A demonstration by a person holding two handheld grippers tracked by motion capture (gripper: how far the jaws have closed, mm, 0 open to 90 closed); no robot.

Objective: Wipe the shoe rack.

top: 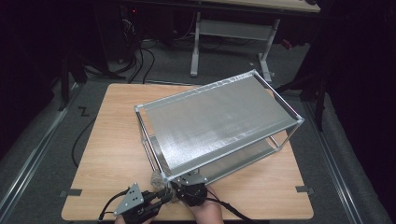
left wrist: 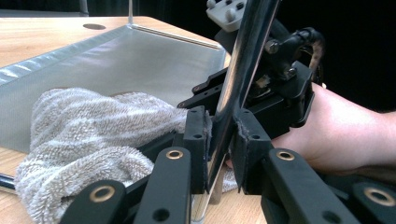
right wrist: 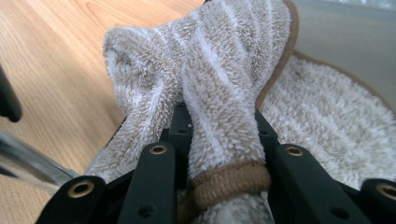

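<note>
with the left tongs point(left wrist: 219, 154) clenched on the rack's leg point(left wrist: 243, 70) to keep it steady, and the right tongs point(right wrist: 219, 140) squeezing the towel point(right wrist: 224, 93) on the low shelf point(left wrist: 140, 60) by the near corner, rub slowly and don't tug the rack off the counter point(top: 112, 154).

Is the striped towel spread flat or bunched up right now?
Bunched up. The towel rises in a thick fold pinched in the right claw, with the rest rumpled on the rack's bottom shelf.
</note>
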